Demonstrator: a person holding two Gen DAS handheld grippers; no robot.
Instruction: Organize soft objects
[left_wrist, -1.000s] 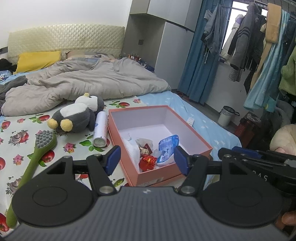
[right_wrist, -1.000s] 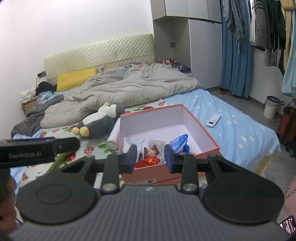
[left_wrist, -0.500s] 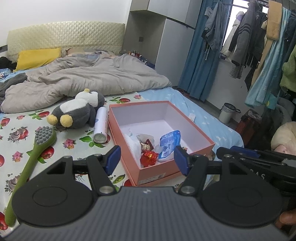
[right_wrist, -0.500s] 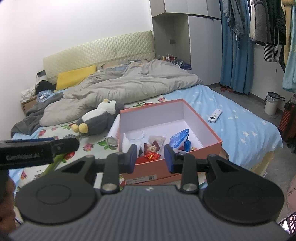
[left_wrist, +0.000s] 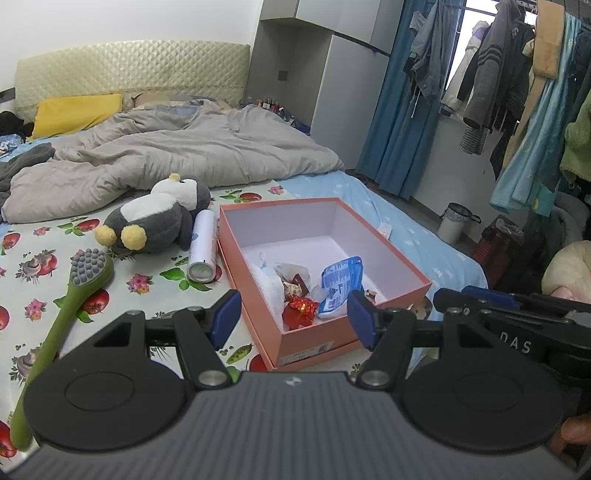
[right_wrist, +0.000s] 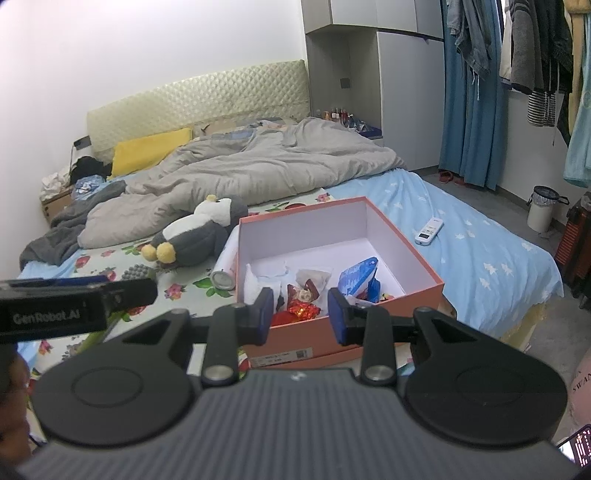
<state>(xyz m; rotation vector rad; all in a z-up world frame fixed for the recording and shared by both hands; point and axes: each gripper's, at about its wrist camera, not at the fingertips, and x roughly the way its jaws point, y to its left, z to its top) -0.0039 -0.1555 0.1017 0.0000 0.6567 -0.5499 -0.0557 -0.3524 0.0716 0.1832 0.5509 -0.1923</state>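
Gaping empty: left gripper (left_wrist: 293, 320), right gripper (right_wrist: 300, 313).

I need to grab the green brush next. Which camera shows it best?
The left wrist view: the green brush lies in full, grey bristle head to handle, left of the left gripper. The right wrist view shows only its grey head; the other gripper's body hides the rest.

My bed (left_wrist: 40, 266), plush penguin (left_wrist: 155, 218), spray can (left_wrist: 202, 245) and green brush (left_wrist: 70, 299) left of pink box (left_wrist: 388, 254), remote (right_wrist: 429, 230) right, grey duvet (left_wrist: 177, 155) far.
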